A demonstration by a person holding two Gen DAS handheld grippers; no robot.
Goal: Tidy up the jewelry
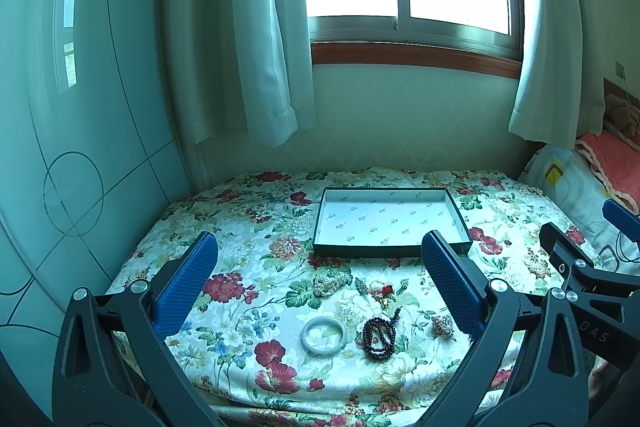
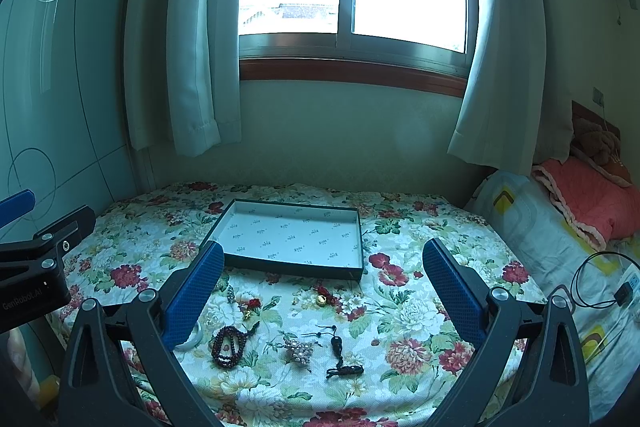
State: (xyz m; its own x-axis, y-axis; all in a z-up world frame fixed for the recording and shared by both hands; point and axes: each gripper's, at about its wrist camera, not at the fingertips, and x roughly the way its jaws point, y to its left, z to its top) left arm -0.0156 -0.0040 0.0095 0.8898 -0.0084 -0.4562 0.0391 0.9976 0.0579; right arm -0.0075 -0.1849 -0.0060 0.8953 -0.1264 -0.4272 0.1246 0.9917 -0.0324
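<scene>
A shallow dark-edged tray point(image 1: 394, 250) point(image 2: 292, 269) with a white printed lining lies empty on the floral bedspread. In front of it lie a white bangle point(image 1: 323, 334) point(image 2: 191, 342), a dark bead bracelet point(image 1: 380, 338) point(image 2: 229, 346), a pearl cluster brooch point(image 1: 442, 325) point(image 2: 298, 349), a pearl bunch point(image 1: 333, 284), a small red-and-gold charm point(image 1: 385, 293) point(image 2: 250, 307), a gold bell point(image 2: 321, 300) and a dark pendant on a cord point(image 2: 340, 357). My left gripper point(image 1: 320, 255) hangs open above the bangle and beads. My right gripper point(image 2: 323, 261) is open above the brooch and pendant. Neither holds anything.
A pale glass wardrobe point(image 1: 72, 131) bounds the left side. Wall, curtains point(image 1: 248, 27) and window stand behind the bed. To the right lie a pillow point(image 2: 532, 227), a pink blanket point(image 2: 588, 195) and a black cable with charger point(image 2: 600, 283).
</scene>
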